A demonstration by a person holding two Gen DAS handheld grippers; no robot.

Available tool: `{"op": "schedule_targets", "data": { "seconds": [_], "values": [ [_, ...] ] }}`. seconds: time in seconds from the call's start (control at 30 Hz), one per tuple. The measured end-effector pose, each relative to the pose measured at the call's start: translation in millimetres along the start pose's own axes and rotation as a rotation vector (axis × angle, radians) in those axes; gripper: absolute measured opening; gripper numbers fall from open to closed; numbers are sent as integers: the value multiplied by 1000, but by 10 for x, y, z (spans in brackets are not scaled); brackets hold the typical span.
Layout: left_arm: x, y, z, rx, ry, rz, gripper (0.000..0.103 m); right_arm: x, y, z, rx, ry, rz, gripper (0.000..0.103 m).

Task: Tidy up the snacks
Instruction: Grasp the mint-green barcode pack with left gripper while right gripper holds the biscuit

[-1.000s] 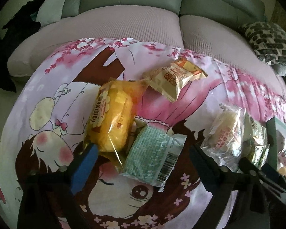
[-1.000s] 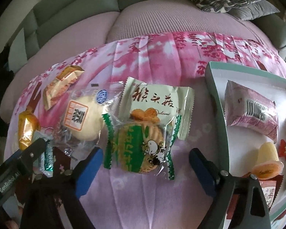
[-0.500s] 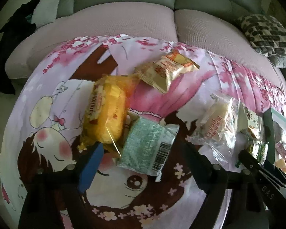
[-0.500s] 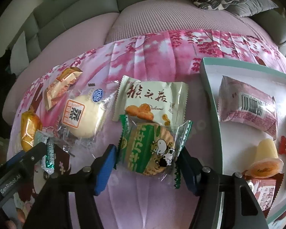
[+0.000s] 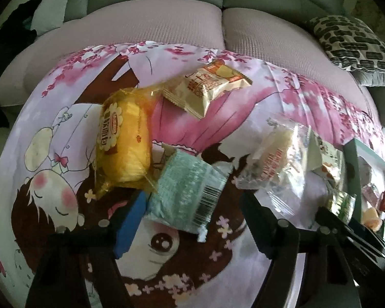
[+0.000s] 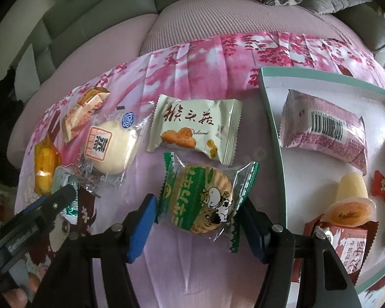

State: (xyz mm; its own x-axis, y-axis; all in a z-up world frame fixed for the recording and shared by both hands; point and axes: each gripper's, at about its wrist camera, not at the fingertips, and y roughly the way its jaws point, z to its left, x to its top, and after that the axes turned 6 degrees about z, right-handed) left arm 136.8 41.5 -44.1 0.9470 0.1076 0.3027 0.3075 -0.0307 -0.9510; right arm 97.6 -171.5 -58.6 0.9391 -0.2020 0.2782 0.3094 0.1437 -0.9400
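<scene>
Snacks lie scattered on a cartoon-print cloth (image 6: pixel 205 59) spread over a sofa: I count six loose packets. From my left they are a yellow cake packet (image 5: pixel 124 141), a mint-green packet (image 5: pixel 184 192) showing its barcode, a beige packet (image 5: pixel 208 89) with blurred Chinese characters, a clear-wrapped white bun (image 6: pixel 113 151) with an orange label, a cream packet (image 6: pixel 195 128) printed with brown Chinese characters, and a green-striped cookie packet (image 6: pixel 202 202) with a cartoon cow.

My left tool (image 5: pixel 192 220) is closing with the mint-green packet between its fingers; the blue pad touches its edge, the other finger stands apart. My right tool (image 6: pixel 200 228) pinches the cookie packet on both sides.

A teal-rimmed tray (image 6: pixel 272 128) at the right holds a pink barcoded packet (image 6: pixel 323 131), one jelly cup (image 6: pixel 351 200) and several small red pieces.
</scene>
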Motion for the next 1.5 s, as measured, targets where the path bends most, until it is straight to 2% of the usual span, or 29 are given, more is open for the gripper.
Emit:
{"op": "schedule_targets", "data": {
  "seconds": [0.03, 0.1, 0.3, 0.4, 0.57, 0.63, 0.83, 1.03, 1.07, 1.13, 1.2, 1.33, 1.5],
  "values": [
    [0, 41, 8, 5, -7, 6, 75, 1, -5, -2, 1, 0, 1, 67],
    [6, 122, 25, 14, -19, 13, 64, 11, 0, 3, 5, 4, 4, 67],
    [30, 162, 49, 30, -46, 13, 53, 43, -3, -3, 11, 8, 10, 67],
    [31, 117, 64, 21, -62, 11, 52, 65, -23, 16, 8, 8, 9, 65],
    [58, -71, 59, 4, -81, -39, 52, 81, -114, 40, 1, -6, -5, 58],
    [51, -154, 65, 2, -82, -60, 52, 86, -156, 47, 7, -10, -12, 50],
    [64, -372, 12, 0, -70, -111, 52, 79, -179, 73, 6, -30, -17, 41],
    [65, -372, -14, -1, -65, -107, 52, 85, -124, 17, 36, -19, 6, 44],
    [64, -346, -7, 0, -68, -98, 52, 87, -103, 10, 46, -17, 13, 46],
    [52, -296, 4, 3, -73, -87, 52, 80, -63, 8, 57, -13, 25, 59],
    [43, -241, 20, 1, -76, -72, 52, 60, -15, 20, 59, -15, 39, 60],
    [23, -175, 32, 1, -81, -57, 52, 43, 31, 84, 35, -42, 37, 67],
    [17, -146, 21, -6, -76, -49, 52, -10, 107, 251, -66, -109, 17, 67]
  ]
}}
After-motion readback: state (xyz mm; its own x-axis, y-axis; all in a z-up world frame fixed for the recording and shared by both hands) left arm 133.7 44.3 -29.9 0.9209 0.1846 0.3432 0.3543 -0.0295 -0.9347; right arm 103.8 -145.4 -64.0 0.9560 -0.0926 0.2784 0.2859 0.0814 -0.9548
